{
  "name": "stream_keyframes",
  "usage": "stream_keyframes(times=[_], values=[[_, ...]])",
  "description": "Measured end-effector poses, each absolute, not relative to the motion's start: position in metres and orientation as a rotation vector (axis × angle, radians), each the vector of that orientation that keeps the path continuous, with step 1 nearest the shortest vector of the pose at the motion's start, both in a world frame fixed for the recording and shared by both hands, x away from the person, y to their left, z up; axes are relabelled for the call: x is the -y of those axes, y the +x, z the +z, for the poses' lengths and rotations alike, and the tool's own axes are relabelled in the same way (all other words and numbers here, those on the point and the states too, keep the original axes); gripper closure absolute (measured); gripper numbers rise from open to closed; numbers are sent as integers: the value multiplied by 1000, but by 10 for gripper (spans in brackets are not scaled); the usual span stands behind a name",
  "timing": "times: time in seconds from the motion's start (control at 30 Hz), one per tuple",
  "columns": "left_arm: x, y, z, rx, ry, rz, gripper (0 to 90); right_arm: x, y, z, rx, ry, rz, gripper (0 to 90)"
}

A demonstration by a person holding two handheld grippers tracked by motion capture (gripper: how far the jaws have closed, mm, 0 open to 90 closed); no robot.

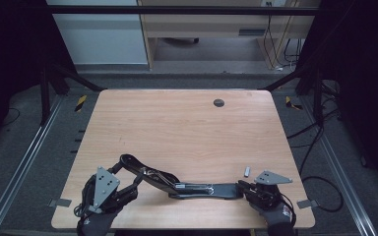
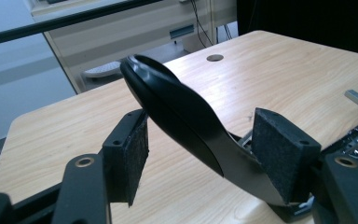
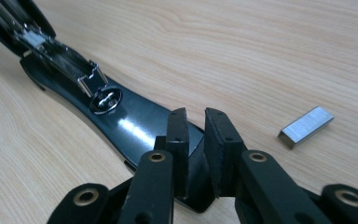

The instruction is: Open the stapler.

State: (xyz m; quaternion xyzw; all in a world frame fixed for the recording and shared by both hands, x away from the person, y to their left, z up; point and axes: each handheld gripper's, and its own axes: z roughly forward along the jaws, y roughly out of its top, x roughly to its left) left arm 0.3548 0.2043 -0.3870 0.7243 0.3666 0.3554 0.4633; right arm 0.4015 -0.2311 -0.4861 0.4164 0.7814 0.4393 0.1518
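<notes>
Open stapler (image 1: pixel 177 182) and staple block (image 1: pixel 246 171) near front edge; bare table (image 1: pixel 177 123) beyond

Dim in the high view, with black falling off hard at both sides and along the near edge; brightest on the table (image 1: pixel 187 128) and the pale wall far left. Soft, low in detail, dark things near the front merging into one mass. Brighter and crisper in both gripper views. Daylight-like glare on the stapler (image 2: pixel 177 112) arm, a white streak along its base (image 3: pixel 130 126). Nearest jaw parts blurred at the bottom edge, far background soft. Short soft shadow beside the staples (image 3: pixel 306 126).
</notes>
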Motion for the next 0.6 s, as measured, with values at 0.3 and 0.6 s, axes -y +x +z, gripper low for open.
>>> stream_keyframes(times=[0.3, 0.6], values=[[-213, 349, -400, -920, 1828, 872, 353, 240, 399, -480, -2186, 1237, 1240, 762], [-227, 359, -421, -983, 1880, 873, 358, 250, 400, -477, -2131, 1285, 1230, 742]])
